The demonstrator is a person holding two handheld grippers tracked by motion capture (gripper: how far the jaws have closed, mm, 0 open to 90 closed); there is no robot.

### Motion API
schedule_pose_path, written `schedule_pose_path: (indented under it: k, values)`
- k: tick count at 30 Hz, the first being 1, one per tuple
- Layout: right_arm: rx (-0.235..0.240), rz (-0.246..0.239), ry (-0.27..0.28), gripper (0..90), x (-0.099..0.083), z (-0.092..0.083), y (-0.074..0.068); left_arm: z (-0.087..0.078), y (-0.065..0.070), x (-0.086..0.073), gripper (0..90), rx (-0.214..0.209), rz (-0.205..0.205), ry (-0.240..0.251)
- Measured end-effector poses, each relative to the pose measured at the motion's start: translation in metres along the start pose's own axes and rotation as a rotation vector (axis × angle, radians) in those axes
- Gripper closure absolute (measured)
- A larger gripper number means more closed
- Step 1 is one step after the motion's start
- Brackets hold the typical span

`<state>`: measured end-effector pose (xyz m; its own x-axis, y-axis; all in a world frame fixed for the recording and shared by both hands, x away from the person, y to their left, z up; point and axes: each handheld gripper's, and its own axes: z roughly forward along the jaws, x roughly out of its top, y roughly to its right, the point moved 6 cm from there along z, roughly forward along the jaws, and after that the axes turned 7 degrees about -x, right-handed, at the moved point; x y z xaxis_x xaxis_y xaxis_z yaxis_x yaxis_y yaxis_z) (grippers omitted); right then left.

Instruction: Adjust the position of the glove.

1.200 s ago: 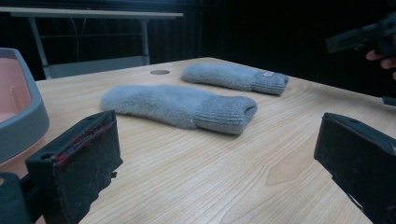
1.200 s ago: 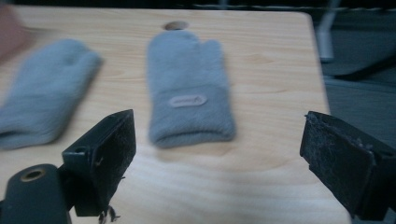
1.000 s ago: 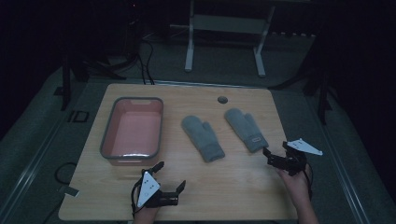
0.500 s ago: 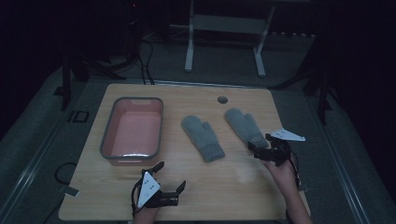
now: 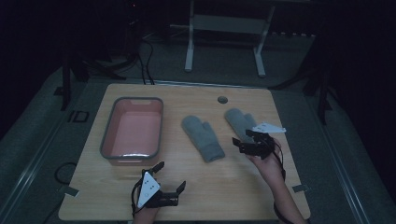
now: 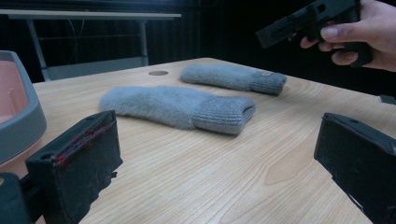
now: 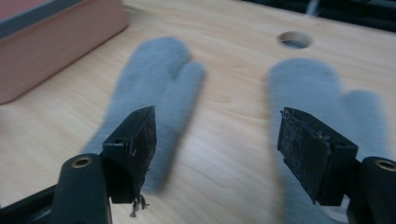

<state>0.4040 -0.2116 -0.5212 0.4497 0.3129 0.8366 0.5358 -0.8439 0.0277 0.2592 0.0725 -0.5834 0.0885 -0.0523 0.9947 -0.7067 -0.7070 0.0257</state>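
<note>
Two grey mittens lie side by side in the middle of the wooden table, thumbs outward. The left mitten (image 5: 201,137) (image 7: 154,88) lies free. My right gripper (image 5: 243,140) hovers over the cuff end of the right mitten (image 5: 238,120) (image 7: 317,88). In the right gripper view its jaws (image 7: 224,149) are open above the bare wood between the two mittens. They have just been closing a little, with nothing between them. My left gripper (image 5: 170,176) (image 6: 217,158) rests open near the front edge, pointing at the mittens (image 6: 177,106).
A pink tub with a grey rim (image 5: 106,140) (image 7: 56,42) stands on the left half of the table. A round cable hole (image 5: 222,99) (image 7: 294,39) sits near the far edge. Dark floor and a white frame lie beyond the table.
My right gripper has moved left and forward from the table's right edge to above the right mitten's cuff. The left gripper has stayed in place.
</note>
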Motion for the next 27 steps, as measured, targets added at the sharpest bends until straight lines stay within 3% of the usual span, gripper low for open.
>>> schedule_pose_path:
  k: [2, 6, 16, 20, 27]
  values:
    - [-0.007, -0.018, 0.004, 27.7, 0.002, 0.005, -0.006, 0.0, 0.0, 0.0, 0.9, -0.001, 0.0, 0.0]
    - [0.027, -0.046, 0.02, 28.3, 0.008, 0.014, -0.019, 0.0, 0.0, 0.0, 0.9, -0.001, 0.0, 0.001]
    - [0.112, -0.103, -0.003, 34.4, 0.019, 0.048, -0.048, 0.0, 0.0, 0.0, 0.9, -0.004, 0.0, 0.0]
    - [0.122, -0.12, -0.029, 36.5, 0.019, 0.064, -0.058, 0.0, 0.0, 0.0, 0.9, -0.004, 0.0, 0.0]
    - [0.116, -0.213, -0.08, 39.7, 0.02, 0.092, -0.071, 0.0, 0.0, 0.0, 0.9, -0.009, 0.0, -0.001]
